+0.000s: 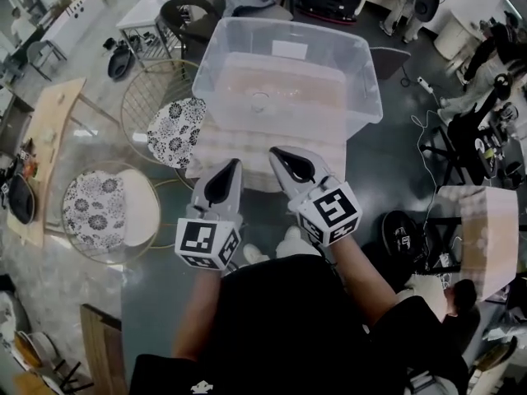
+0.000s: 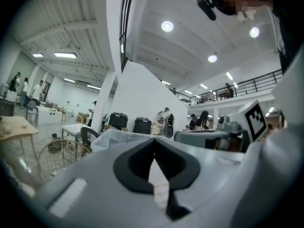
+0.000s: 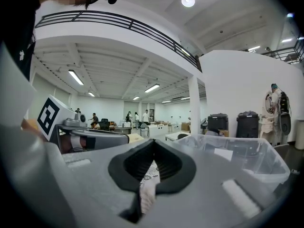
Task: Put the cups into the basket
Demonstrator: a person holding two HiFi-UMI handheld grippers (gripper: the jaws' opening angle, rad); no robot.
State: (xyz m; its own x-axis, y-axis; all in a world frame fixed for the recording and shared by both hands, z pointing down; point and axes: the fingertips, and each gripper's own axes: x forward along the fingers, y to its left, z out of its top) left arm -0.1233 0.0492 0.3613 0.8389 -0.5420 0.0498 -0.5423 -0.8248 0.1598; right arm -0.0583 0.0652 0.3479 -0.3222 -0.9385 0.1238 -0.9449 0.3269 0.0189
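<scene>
Left tool [image 1: 234, 168] and right tool [image 1: 278, 155] both sit with jaws together, side by side, near the clear bin [image 1: 362, 81].

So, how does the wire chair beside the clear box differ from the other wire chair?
The chair beside the clear box has a cushion with a dense dark flower print; the other chair has a paler cushion with a plain white part. The chair beside the clear box stands right next to the table; the other chair stands apart from it. Both are round, with wire frames.
</scene>
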